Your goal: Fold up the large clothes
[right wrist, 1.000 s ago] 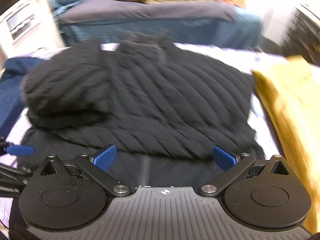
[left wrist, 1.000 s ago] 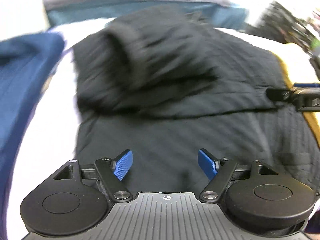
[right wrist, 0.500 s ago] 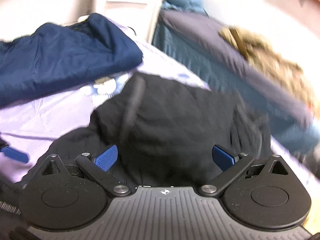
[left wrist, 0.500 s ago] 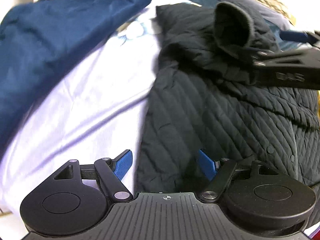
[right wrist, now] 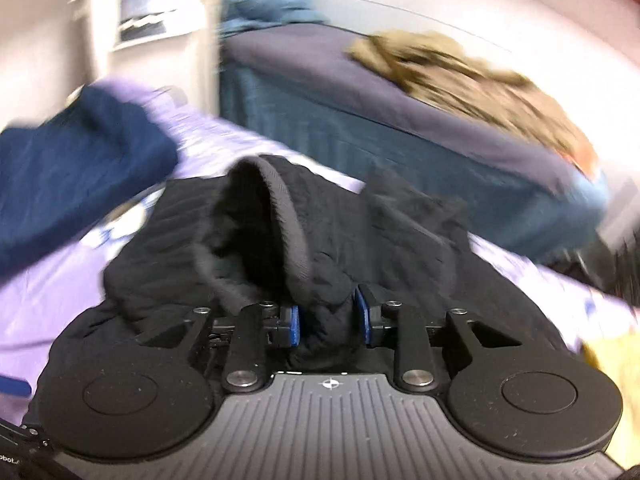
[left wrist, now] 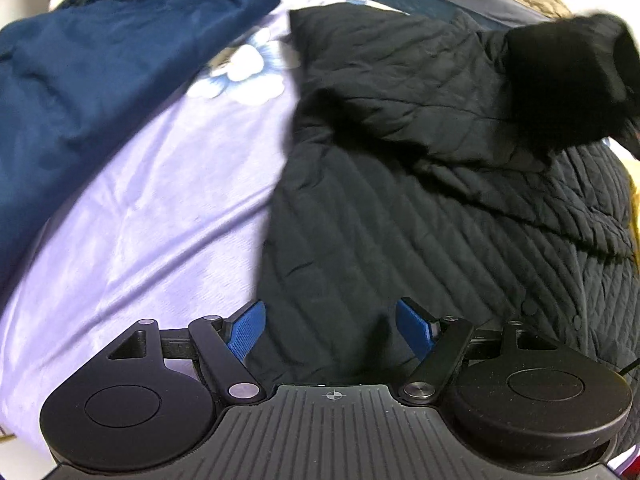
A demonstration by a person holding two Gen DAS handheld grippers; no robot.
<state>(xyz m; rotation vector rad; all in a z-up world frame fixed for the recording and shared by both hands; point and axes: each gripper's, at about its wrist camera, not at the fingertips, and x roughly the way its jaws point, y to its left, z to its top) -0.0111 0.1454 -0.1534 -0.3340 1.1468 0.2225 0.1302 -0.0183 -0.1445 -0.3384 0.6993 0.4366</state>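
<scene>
A black quilted jacket [left wrist: 420, 200] lies spread on a lilac bedsheet [left wrist: 160, 220]. My left gripper [left wrist: 330, 330] hangs open just over the jacket's left edge, nothing between its blue pads. In the right wrist view the jacket [right wrist: 400, 248] has one sleeve pulled up, its ribbed cuff [right wrist: 280, 216] gaping toward the camera. My right gripper [right wrist: 327, 320] is closing on that sleeve just below the cuff, and bunched black fabric fills the gap between its pads. The left wrist view shows the same cuff [left wrist: 568, 80] raised at the upper right, blurred.
A dark blue garment [left wrist: 100, 80] is heaped on the sheet left of the jacket. Beyond stands a second bed [right wrist: 360, 120] with a tan garment [right wrist: 460, 76] on it. A yellow cloth [right wrist: 612, 360] lies at the right. White furniture [right wrist: 140, 20] stands at the back left.
My right gripper's jaws went from wide open to nearly together around the sleeve, and the cuff now stands up. The left gripper slid a little along the jacket's left edge, still open.
</scene>
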